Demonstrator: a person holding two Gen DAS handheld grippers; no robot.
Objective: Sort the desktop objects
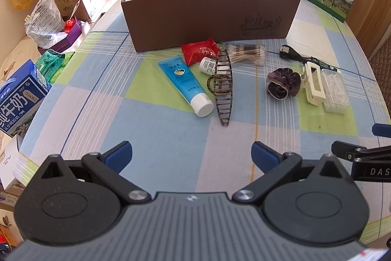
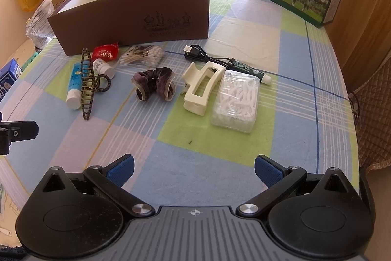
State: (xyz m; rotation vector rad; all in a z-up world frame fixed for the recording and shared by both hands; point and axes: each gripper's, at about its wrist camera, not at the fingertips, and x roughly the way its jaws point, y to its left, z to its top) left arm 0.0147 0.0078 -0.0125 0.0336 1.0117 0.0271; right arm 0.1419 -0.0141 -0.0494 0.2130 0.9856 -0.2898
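While both tools hover above the near edge of the tabletop [image 2: 330, 94], the left gripper [image 1: 191, 154] and the right gripper [image 2: 194, 169] stand with their jaws spread wide and nothing between them, each tilted down toward the checked cloth. Neither touches any object.

Beyond the left gripper, toward the middle of the tabletop, lies the long tortoiseshell hair clip [image 1: 224, 87], its long axis running almost straight away from the gripper, with the blue tube [image 1: 187, 85] beside it, cap toward the near edge and body angled off to the left. A small white bottle [image 1: 207, 64], a red packet [image 1: 199, 50] and a bag of cotton swabs [image 1: 246, 54] sit just behind them.

Ahead of the right gripper lie the cream claw clip [image 2: 201, 87] and the clear box of floss picks [image 2: 235, 99], touching side by side, both long axes leaning away and slightly right. The purple scrunchie [image 2: 154, 85] rests between the two groups; a black USB cable [image 2: 207, 56] trails behind.

Farthest back, toward the far edge, stands the open brown box [image 2: 136, 21], apparently empty and presumably the destination. By position, the left hand seems better placed for the tube and long clip, the right for the claw clip and floss box.
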